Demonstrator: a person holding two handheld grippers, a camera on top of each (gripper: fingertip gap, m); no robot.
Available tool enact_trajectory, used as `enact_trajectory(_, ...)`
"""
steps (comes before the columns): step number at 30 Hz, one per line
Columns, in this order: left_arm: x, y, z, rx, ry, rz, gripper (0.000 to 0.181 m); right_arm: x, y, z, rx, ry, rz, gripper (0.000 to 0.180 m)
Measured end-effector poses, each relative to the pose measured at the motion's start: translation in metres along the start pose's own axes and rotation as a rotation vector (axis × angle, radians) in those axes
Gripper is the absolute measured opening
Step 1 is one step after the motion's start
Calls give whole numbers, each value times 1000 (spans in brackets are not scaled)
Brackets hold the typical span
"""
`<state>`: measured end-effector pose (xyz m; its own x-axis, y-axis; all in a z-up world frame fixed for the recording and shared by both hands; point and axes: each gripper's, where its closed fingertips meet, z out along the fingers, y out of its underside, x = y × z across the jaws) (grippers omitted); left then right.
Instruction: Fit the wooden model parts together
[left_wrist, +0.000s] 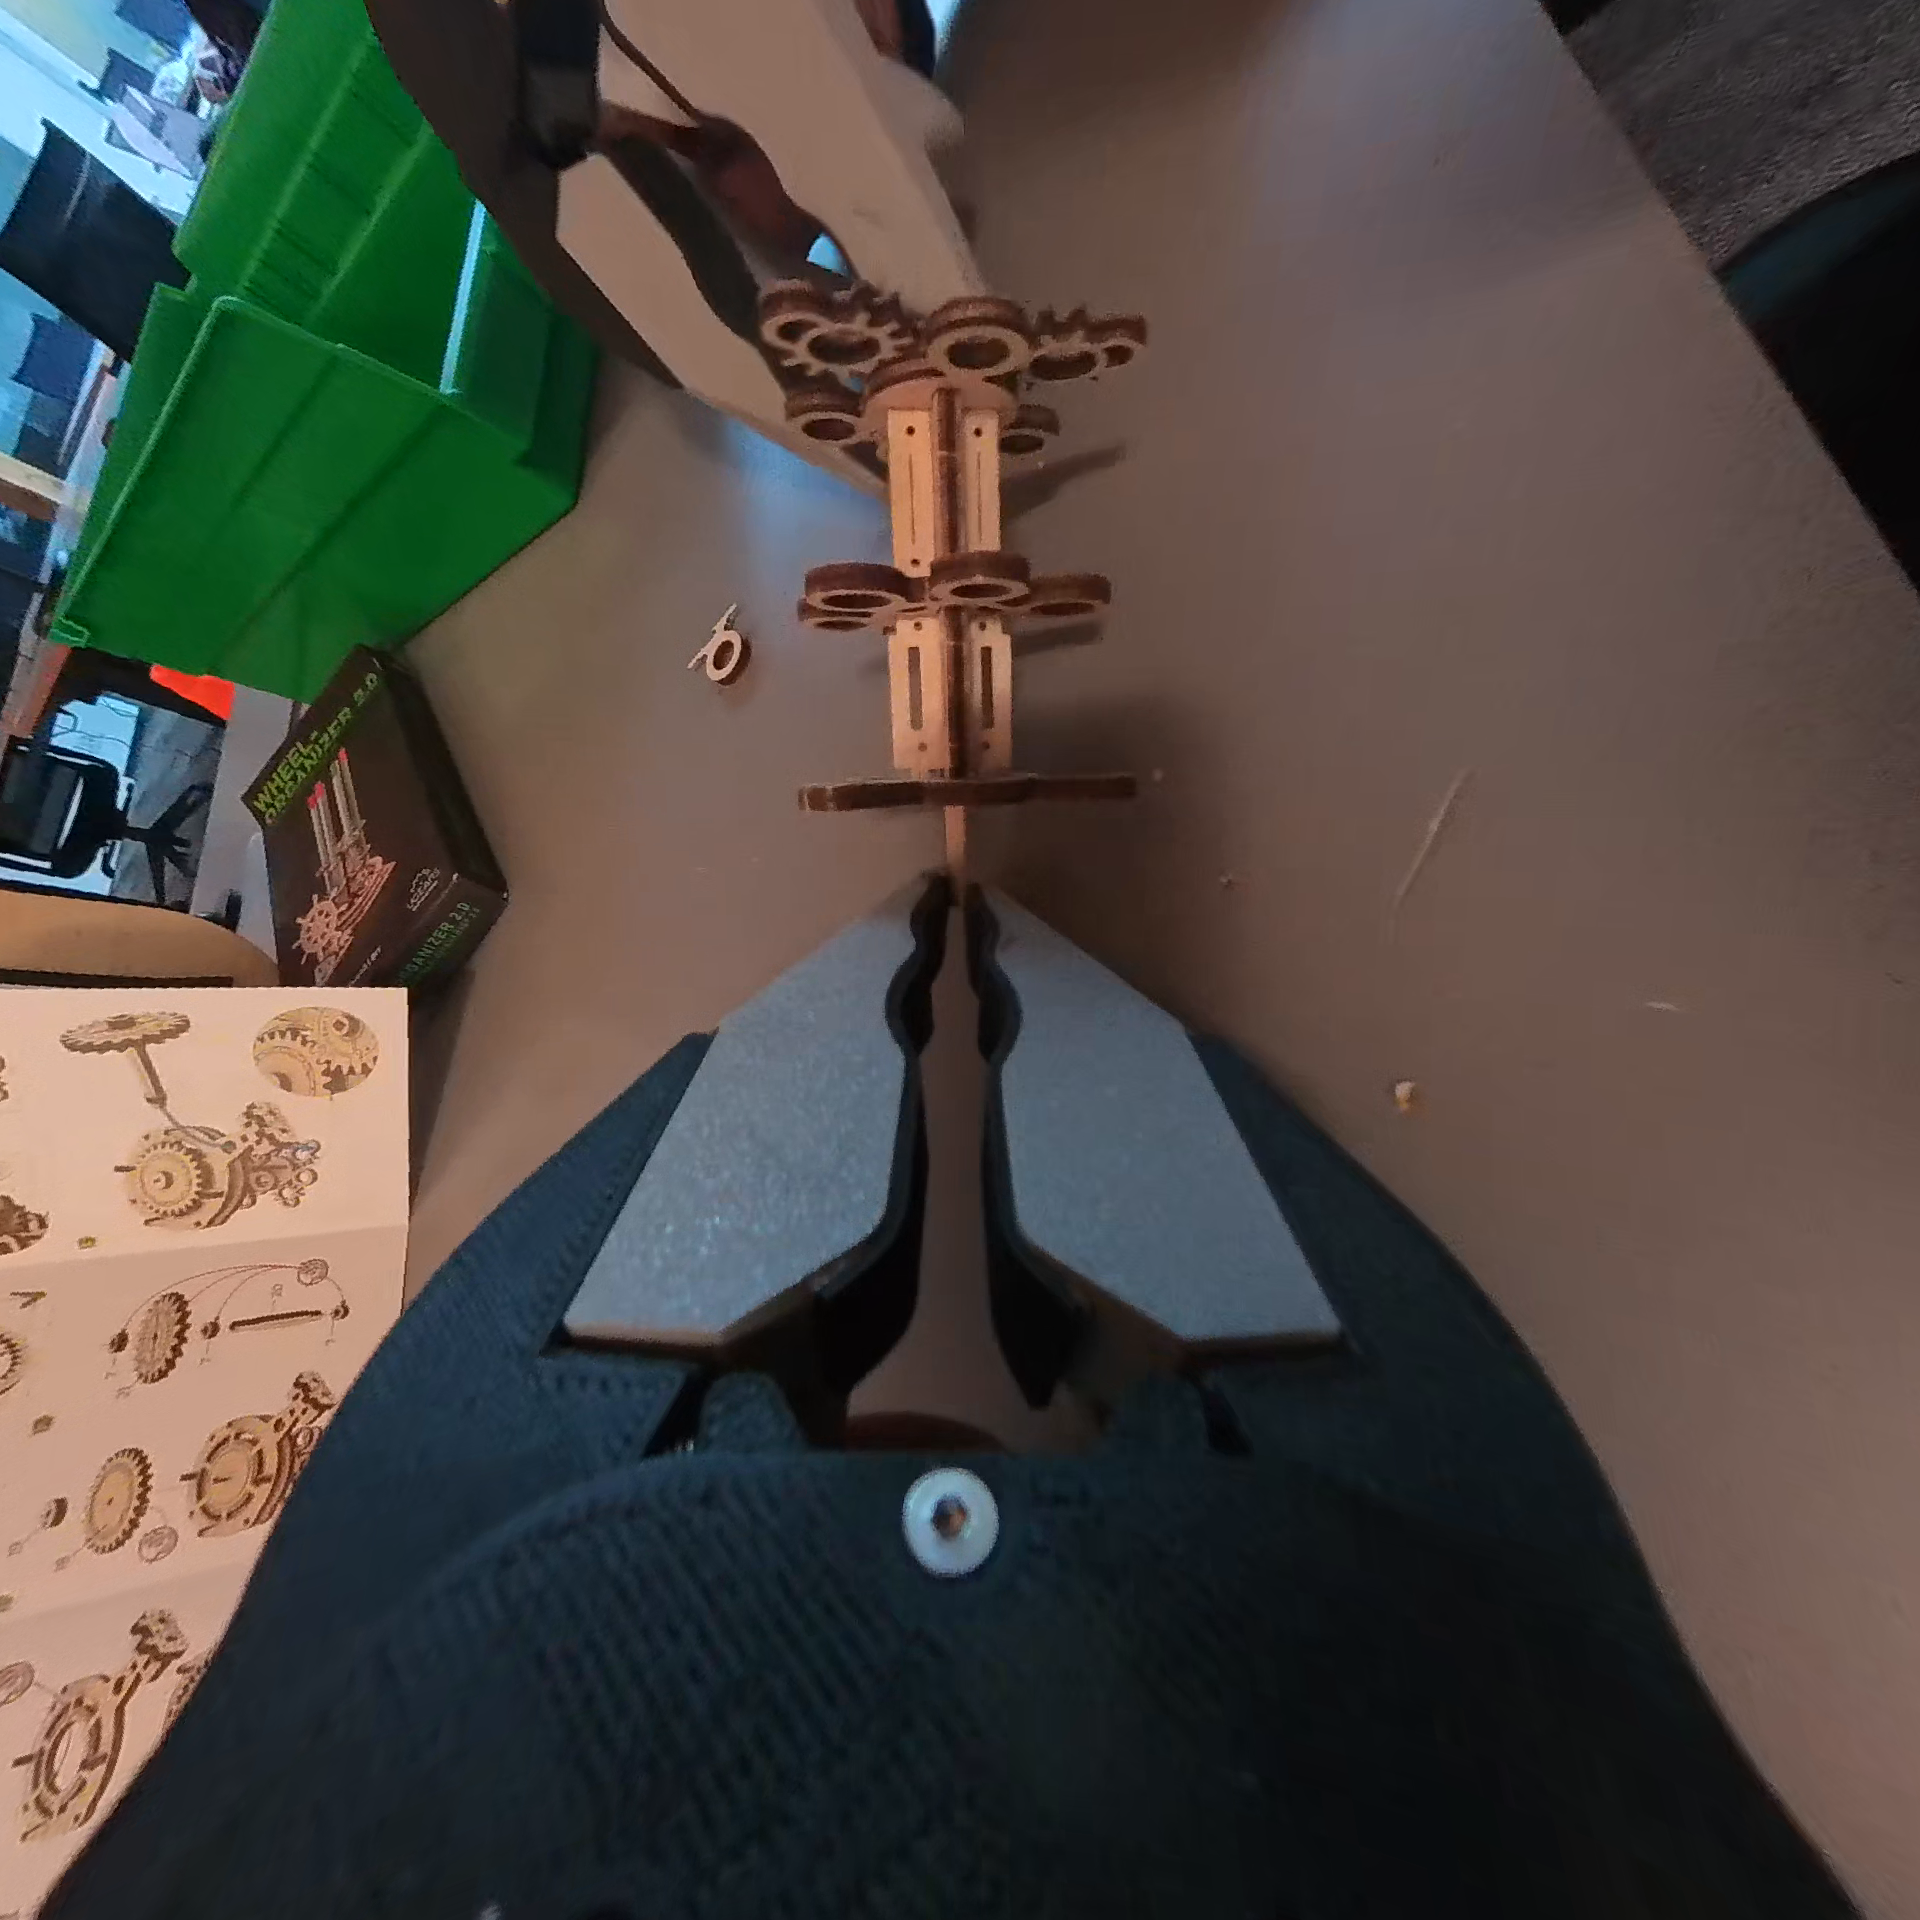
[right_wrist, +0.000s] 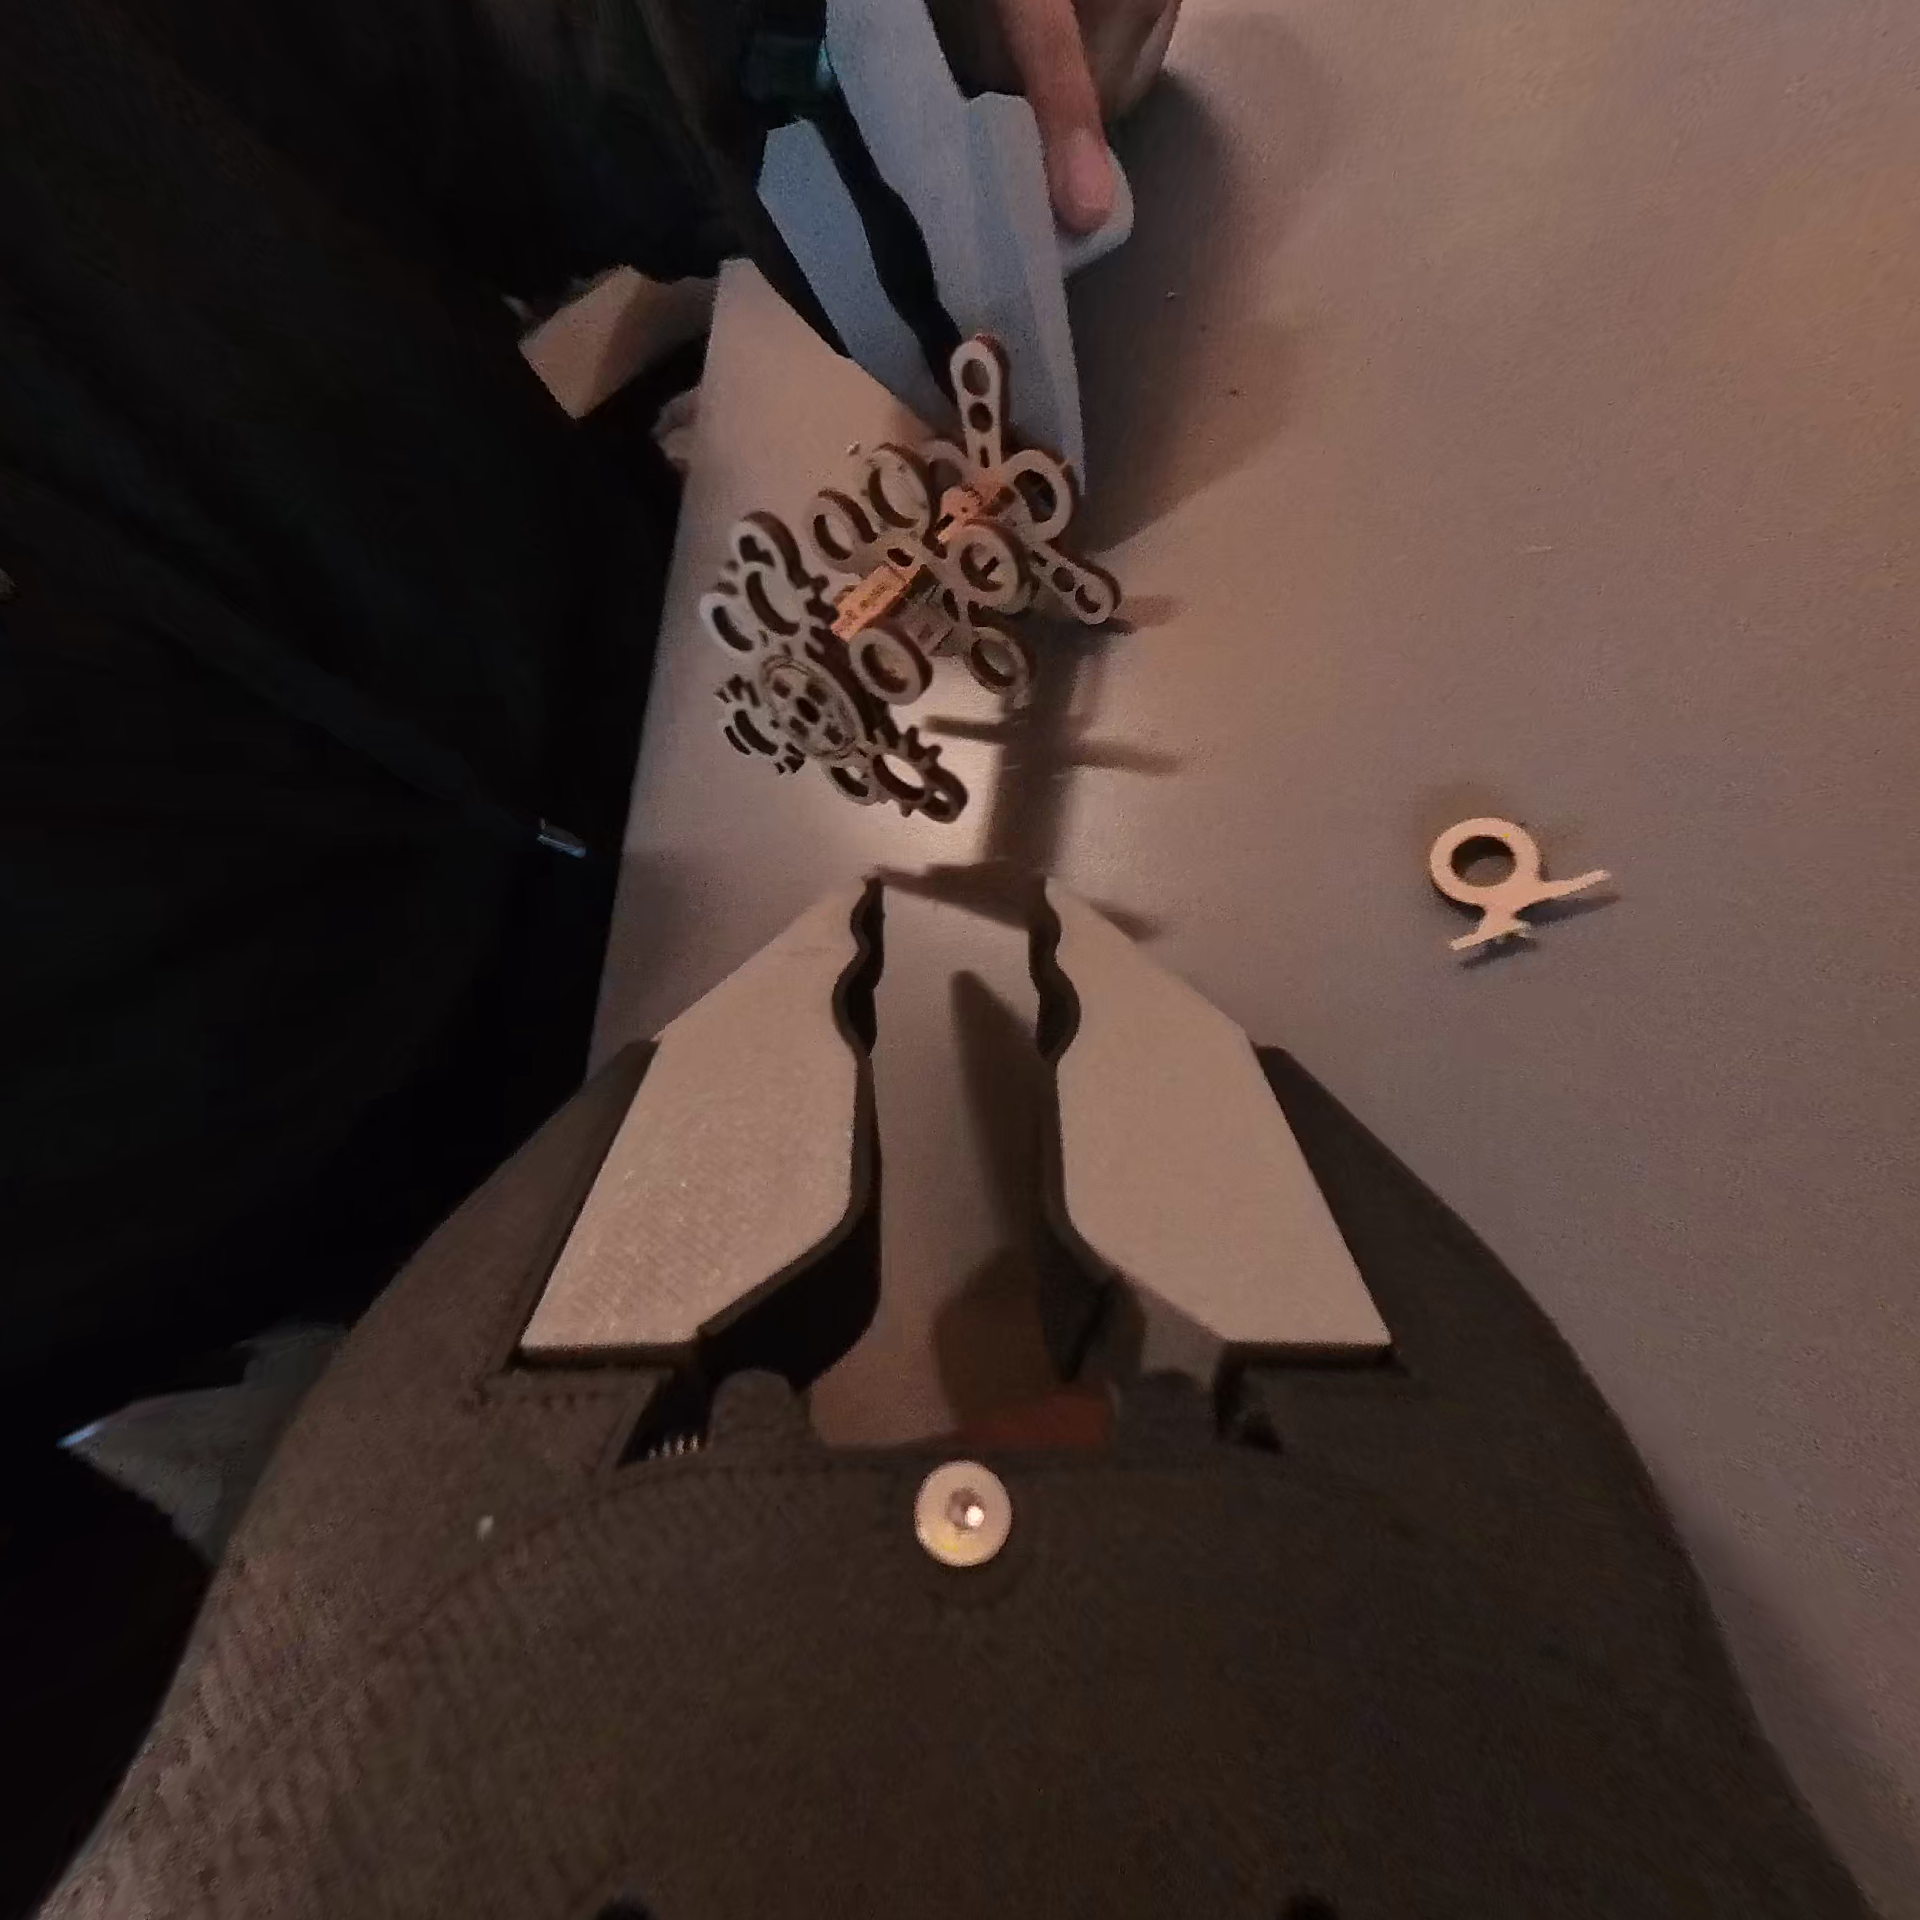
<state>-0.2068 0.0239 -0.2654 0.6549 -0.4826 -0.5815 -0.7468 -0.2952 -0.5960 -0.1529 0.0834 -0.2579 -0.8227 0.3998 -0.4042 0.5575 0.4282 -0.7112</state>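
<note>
The wooden model (left_wrist: 951, 582) is a pale slotted column with dark gear-shaped plates across it. My left gripper (left_wrist: 954, 894) is shut on the thin tab at its near end and holds it above the grey table (left_wrist: 1455, 623). In the right wrist view the model (right_wrist: 904, 623) shows end-on as a cluster of gears and rings, held by the left gripper's pale fingers (right_wrist: 997, 301), with a person's finger (right_wrist: 1070, 135) on them. My right gripper (right_wrist: 961, 904) is open and empty, a short way from the model. A small loose ring-shaped wooden part (right_wrist: 1496, 883) lies on the table, and also shows in the left wrist view (left_wrist: 717, 649).
Green plastic bins (left_wrist: 312, 416) stand at the left. A black kit box (left_wrist: 374, 821) and a printed instruction sheet (left_wrist: 187, 1247) lie beside them. Small wood crumbs (left_wrist: 1403, 1091) dot the table to the right. The right gripper's pale fingers (left_wrist: 748, 187) show beyond the model. My hands' fingertips stand some 9 centimeters from each other.
</note>
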Motion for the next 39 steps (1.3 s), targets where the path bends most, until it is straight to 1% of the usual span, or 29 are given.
enact_trajectory(1, 0, 0, 0, -1, 0, -1, 0, 0, 0, 1, -4, 17, -13, 24)
enact_trajectory(8, -1, 1, 1, -8, -5, -9, 0, -8, -1, 8, -30, 28, -65, 24)
enact_trajectory(13, -2, 1, 1, -14, -15, -8, 0, -6, -5, 1, -7, 69, -89, 22)
enact_trajectory(22, -2, 1, 1, -16, -17, -8, 0, -9, -45, -20, 198, 162, -230, 17)
enact_trajectory(27, -2, 2, 2, -18, -18, -8, 0, -8, -65, -25, 310, 207, -260, 22)
enact_trajectory(29, -2, 2, 2, -18, -17, -10, 0, -5, -65, -20, 302, 213, -241, 23)
enact_trajectory(32, -3, 2, 2, -21, -18, -12, 0, -5, -61, -12, 271, 190, -228, 29)
enact_trajectory(35, -2, 1, 2, -20, -20, -10, 0, -2, -62, -18, 283, 219, -235, 27)
enact_trajectory(37, -2, 1, 2, -20, -20, -10, 0, -5, -62, -19, 291, 190, -219, 26)
enact_trajectory(39, -2, 1, 2, -20, -20, -10, 0, -2, -58, -18, 261, 198, -214, 25)
